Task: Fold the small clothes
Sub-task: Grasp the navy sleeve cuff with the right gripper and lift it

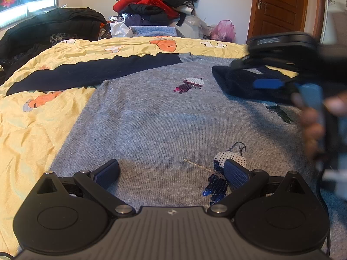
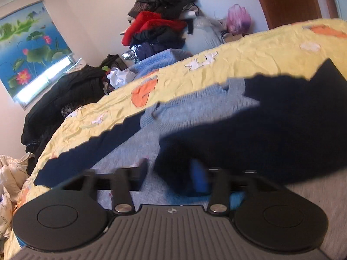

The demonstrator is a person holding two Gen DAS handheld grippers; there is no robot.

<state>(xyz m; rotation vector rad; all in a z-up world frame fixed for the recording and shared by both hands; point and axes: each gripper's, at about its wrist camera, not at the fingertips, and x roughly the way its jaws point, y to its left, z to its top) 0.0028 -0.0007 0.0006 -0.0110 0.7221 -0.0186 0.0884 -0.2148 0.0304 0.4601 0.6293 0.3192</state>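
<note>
Grey knit sweater [image 1: 151, 119] lying flat on the bed [image 1: 26, 130], chest up, sequin patches showing. Left gripper [image 1: 171, 173] parked low over the hem, jaws wide, nothing between the pads. Right gripper [image 2: 171, 173] further up, blurry, jaws about half apart with the navy right sleeve [image 2: 260, 134] bunched just ahead of them; can't tell for sure if a pad is touching the cloth, looks more like let go than gripped. So: right sleeve looks brought in over the chest already. Left sleeve [image 1: 93, 73] stretched straight out across the yellow sheet, not folded yet. Probably early days, body fold not started either. Messy pile of clothes [image 1: 156, 2] way at the back by the wall.
</note>
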